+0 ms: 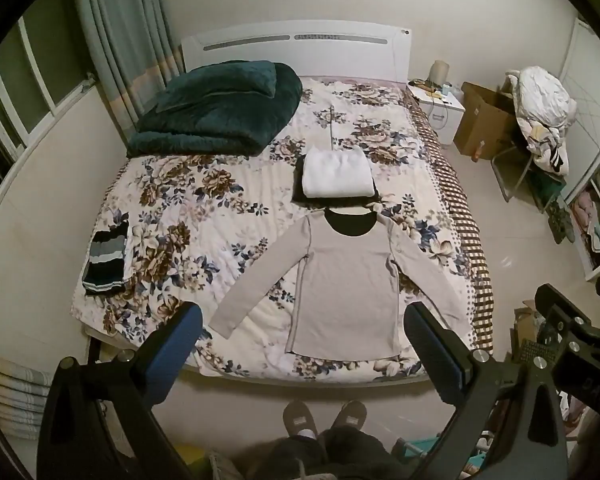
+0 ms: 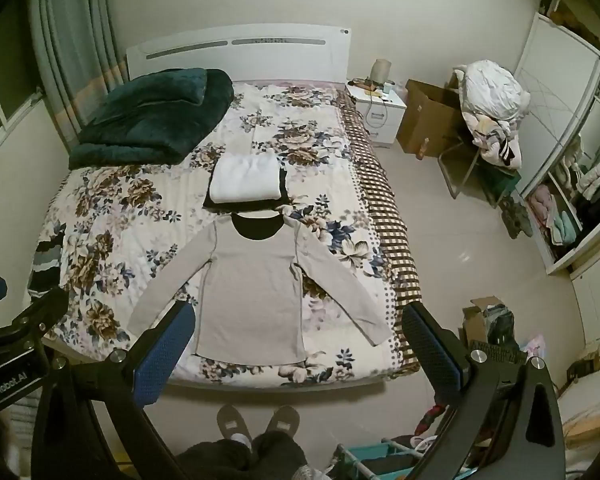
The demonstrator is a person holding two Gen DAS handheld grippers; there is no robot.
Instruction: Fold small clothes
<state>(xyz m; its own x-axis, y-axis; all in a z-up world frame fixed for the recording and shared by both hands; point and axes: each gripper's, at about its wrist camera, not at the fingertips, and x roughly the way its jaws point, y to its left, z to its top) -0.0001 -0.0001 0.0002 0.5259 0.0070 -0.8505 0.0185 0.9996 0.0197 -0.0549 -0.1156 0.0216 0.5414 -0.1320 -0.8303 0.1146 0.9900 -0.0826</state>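
Note:
A grey long-sleeved top with a black neckline lies flat on the floral bed, sleeves spread outward, hem toward me. It also shows in the right wrist view. Just beyond its collar sits a folded white garment on a folded black one. A striped dark garment lies at the bed's left edge. My left gripper is open and empty, held high above the foot of the bed. My right gripper is open and empty, also high above the top's hem.
A dark green folded blanket fills the bed's far left corner. A white nightstand, a cardboard box and a chair piled with clothes stand to the right. An open wardrobe is at far right. My slippered feet stand at the bed's foot.

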